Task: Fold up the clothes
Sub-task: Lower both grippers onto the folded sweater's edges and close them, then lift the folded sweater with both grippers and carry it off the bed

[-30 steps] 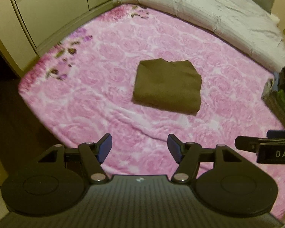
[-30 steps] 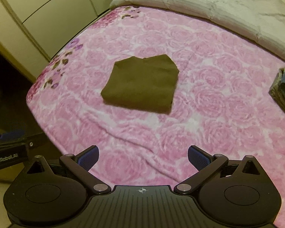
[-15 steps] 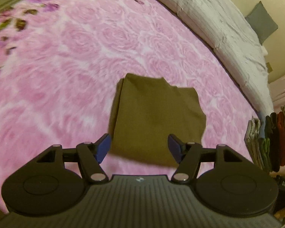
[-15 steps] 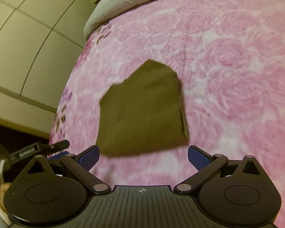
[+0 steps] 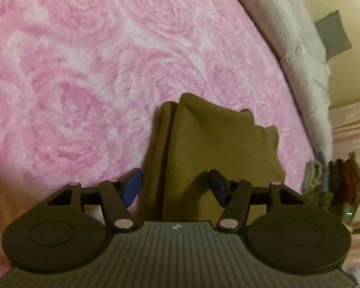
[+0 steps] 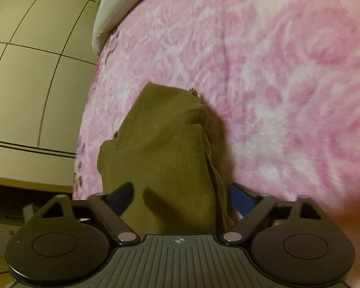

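Left gripper (image 5: pixel 175 187) jaws wide apart, empty, straddling left layered edge of folded olive garment (image 5: pixel 211 153). Right gripper (image 6: pixel 180 199) likewise spread, empty, over its right edge. Garment dead ahead between both, already a compact folded packet on pink rose blanket (image 5: pixel 84 72), long axis running away. Both equally near.

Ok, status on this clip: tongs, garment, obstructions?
Left tongs open, straddling folded olive garment. Right tongs open, straddling its other edge. Nothing blocking on pink blanket.

Both wrist views (opposite sides) closely share the folded garment (image 5: pixel 216 148).
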`<state>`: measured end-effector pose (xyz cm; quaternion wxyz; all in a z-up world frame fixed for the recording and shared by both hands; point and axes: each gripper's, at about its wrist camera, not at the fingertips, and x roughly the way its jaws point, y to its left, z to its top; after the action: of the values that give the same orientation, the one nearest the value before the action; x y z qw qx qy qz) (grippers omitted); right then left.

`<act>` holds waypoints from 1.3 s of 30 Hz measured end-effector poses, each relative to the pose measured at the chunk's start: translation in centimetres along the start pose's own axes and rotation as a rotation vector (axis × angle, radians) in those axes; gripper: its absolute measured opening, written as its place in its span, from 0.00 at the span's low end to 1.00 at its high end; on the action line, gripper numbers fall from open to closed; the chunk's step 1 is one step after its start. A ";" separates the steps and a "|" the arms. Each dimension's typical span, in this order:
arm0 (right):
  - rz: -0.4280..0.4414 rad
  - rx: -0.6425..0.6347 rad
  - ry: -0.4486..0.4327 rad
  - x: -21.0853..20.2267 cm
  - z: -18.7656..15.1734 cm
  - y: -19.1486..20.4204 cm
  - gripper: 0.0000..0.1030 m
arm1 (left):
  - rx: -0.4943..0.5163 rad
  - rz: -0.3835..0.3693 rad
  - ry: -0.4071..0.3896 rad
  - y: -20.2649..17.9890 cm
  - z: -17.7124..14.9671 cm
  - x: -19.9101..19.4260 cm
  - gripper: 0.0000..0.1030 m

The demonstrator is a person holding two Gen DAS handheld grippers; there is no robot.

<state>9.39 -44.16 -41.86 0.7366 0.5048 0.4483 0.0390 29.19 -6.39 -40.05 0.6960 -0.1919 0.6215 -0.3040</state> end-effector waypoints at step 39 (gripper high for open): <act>-0.114 0.190 -0.806 -62.6 0.1 -4.4 0.22 | 0.645 -0.580 0.217 -66.7 -12.8 11.3 0.07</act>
<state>-29.49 -78.32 -6.42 0.8044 0.5197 0.1531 -0.2439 4.84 -61.93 -7.45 0.5369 -0.0984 0.4846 -0.6835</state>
